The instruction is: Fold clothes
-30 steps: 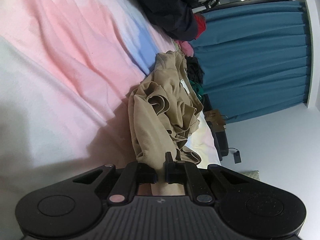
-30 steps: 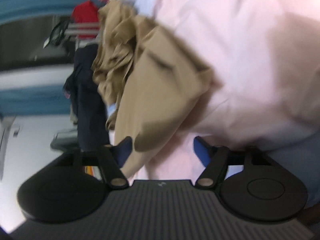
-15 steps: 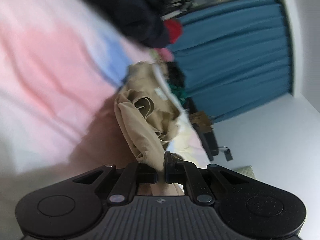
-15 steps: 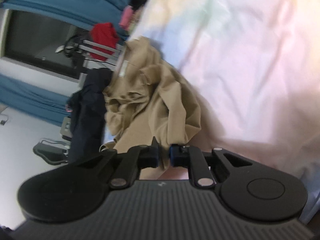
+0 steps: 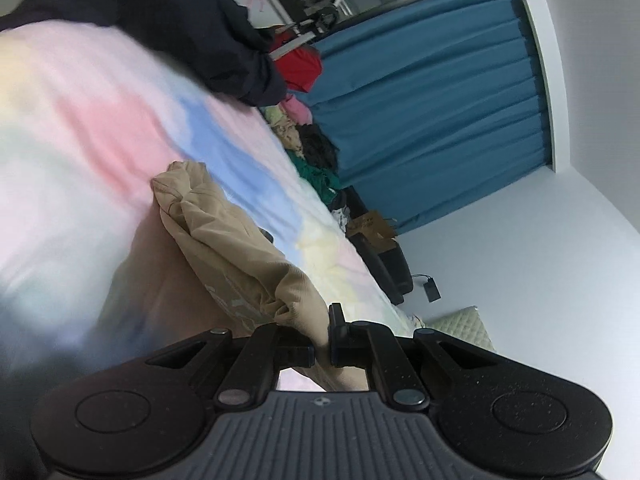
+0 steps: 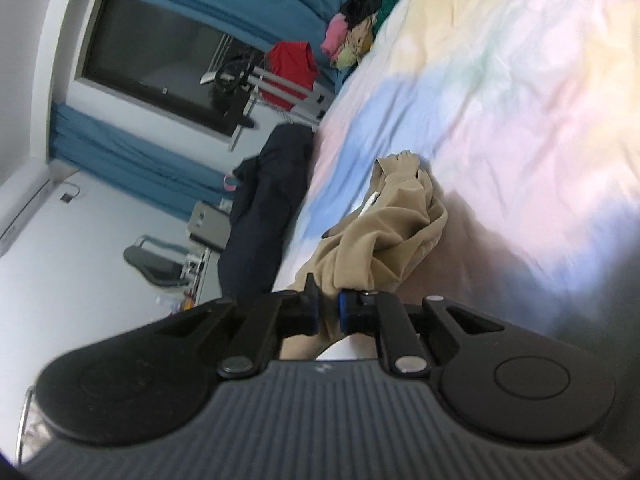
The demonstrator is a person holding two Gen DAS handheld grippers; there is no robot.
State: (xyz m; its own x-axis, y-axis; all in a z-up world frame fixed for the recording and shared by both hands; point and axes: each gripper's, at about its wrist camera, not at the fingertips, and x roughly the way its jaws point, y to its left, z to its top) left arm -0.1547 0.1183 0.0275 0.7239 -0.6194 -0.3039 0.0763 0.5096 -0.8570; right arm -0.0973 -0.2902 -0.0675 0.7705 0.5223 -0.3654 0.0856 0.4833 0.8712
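A tan garment (image 5: 236, 248) hangs bunched above a pastel rainbow bedsheet (image 5: 80, 120), its far end trailing toward the sheet. My left gripper (image 5: 322, 334) is shut on one edge of the cloth. In the right wrist view the same tan garment (image 6: 384, 236) droops from my right gripper (image 6: 328, 312), which is shut on another edge. The cloth between the two grips is crumpled and folded over itself. Its shadow falls on the sheet (image 6: 500, 100) below.
A dark navy garment (image 5: 168, 20) lies at the bed's far edge, also seen as a dark garment (image 6: 264, 200) hanging off the side. A heap of mixed clothes (image 6: 360, 36) sits near the teal curtain (image 5: 432, 112). A red garment (image 6: 290, 64) hangs on a rack.
The right gripper, open a second ago, has shut on the tan garment. Both grippers have risen, lifting the garment off the sheet and stretching it out.
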